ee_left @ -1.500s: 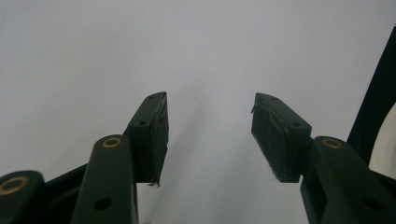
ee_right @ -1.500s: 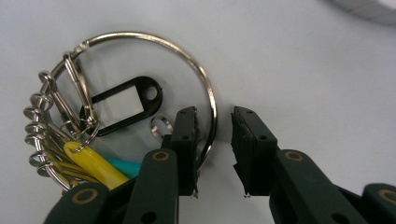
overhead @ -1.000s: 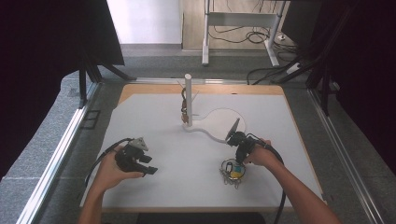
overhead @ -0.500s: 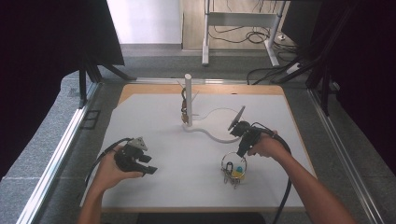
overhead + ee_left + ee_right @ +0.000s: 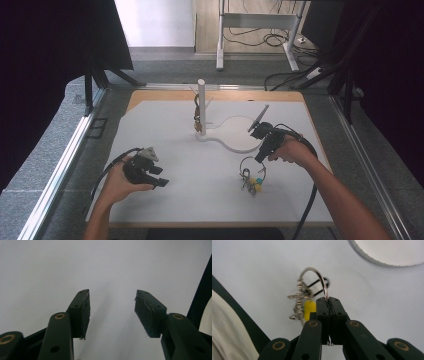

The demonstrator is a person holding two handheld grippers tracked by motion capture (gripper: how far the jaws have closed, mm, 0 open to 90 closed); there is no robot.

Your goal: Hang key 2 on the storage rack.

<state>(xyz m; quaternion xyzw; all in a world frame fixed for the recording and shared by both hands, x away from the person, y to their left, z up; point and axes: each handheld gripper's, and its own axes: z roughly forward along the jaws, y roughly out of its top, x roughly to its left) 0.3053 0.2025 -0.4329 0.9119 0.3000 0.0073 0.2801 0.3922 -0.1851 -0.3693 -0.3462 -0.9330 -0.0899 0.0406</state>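
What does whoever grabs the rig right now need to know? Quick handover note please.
Right tongs: shut on the key ring, pinching the metal loop; the keys and yellow tag hang below it, just above the white mat.
Left tongs: open, nothing between the jaws, resting low at the mat's near left.
Stand: white post with pegs at the far middle of the mat, on its white base; one bunch already hangs there.
Done: ring picked up.
Left, probably: carry it to the stand and hook it on a free peg.
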